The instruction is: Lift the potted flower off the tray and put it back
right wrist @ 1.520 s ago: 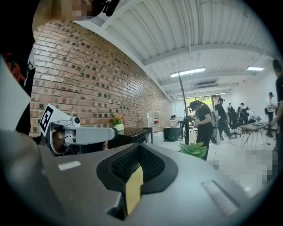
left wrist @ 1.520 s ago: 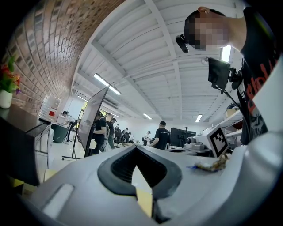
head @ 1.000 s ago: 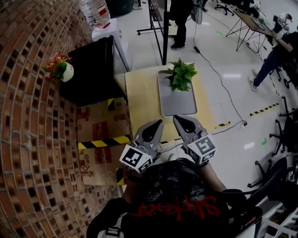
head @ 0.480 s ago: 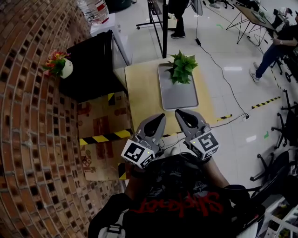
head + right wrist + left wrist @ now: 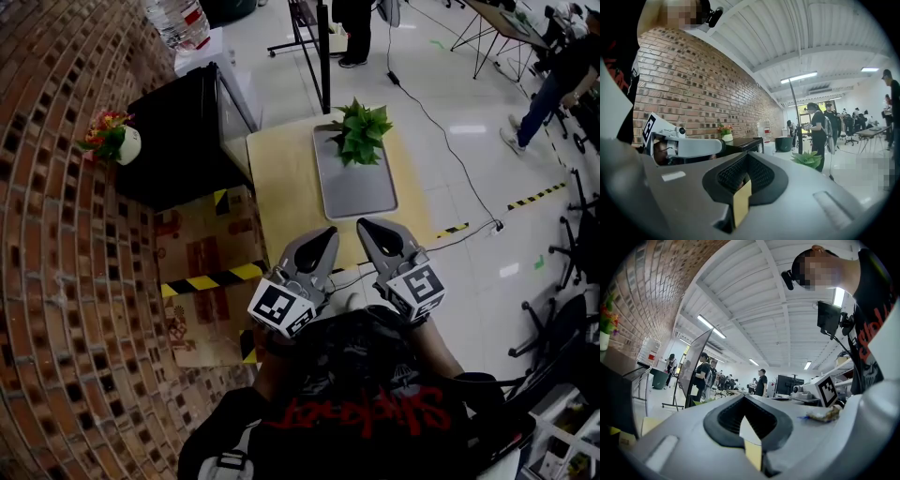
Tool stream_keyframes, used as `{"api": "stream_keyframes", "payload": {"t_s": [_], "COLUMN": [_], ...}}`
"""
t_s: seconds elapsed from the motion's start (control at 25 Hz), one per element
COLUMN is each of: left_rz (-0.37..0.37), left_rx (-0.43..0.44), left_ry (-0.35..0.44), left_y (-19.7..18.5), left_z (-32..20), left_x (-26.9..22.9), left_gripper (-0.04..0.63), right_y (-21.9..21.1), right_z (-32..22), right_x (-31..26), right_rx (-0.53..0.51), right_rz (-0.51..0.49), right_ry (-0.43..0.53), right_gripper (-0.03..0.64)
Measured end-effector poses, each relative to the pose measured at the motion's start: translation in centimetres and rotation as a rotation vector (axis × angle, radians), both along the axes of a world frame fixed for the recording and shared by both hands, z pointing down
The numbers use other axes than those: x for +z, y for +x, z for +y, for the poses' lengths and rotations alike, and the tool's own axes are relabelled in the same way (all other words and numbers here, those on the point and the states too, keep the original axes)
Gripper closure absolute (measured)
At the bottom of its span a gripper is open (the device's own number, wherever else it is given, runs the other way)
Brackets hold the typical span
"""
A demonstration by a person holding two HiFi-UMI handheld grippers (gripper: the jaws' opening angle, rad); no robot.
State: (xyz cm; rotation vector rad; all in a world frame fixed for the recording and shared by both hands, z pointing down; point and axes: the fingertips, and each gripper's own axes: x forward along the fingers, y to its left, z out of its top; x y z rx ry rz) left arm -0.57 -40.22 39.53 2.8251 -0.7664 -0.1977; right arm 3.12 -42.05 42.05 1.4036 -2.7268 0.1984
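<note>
The potted flower [image 5: 361, 133], a bushy green plant, stands on the far end of a grey tray [image 5: 358, 192]. The tray lies on a small light-wood table [image 5: 286, 187]. My left gripper [image 5: 323, 239] and right gripper [image 5: 367, 231] are held side by side close to the person's chest, over the table's near edge. They are well short of the tray. Both are shut with nothing between their jaws. The right gripper view shows its shut jaws [image 5: 749, 155] and the plant [image 5: 807, 159] ahead to the right. In the left gripper view, the jaws [image 5: 744, 398] are closed too.
A black cabinet [image 5: 183, 141] stands left of the table with a small flower in a white pot [image 5: 117, 141] on it, against a brick wall [image 5: 66, 281]. A cardboard box with yellow-black tape [image 5: 202, 281] lies below. People and a black stand [image 5: 323, 52] are behind the table.
Both grippers stay shut in the same place near the chest. The head view has shifted slightly, so the table and plant sit a little higher in the picture.
</note>
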Motion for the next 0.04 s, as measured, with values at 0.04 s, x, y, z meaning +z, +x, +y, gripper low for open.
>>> {"api": "stream_keyframes", "payload": {"t_s": [0.04], "left_rz": [0.001], "left_rx": [0.002], "left_ry": [0.0], "left_y": [0.13], "left_z": [-0.05], "left_x": [0.02], "left_gripper": [0.594], "right_y": [0.13], "right_z": [-0.07], "right_x": [0.05], "right_rx": [0.003], "right_rz": [-0.001], "right_ry": [-0.003], "right_gripper": [0.617]}}
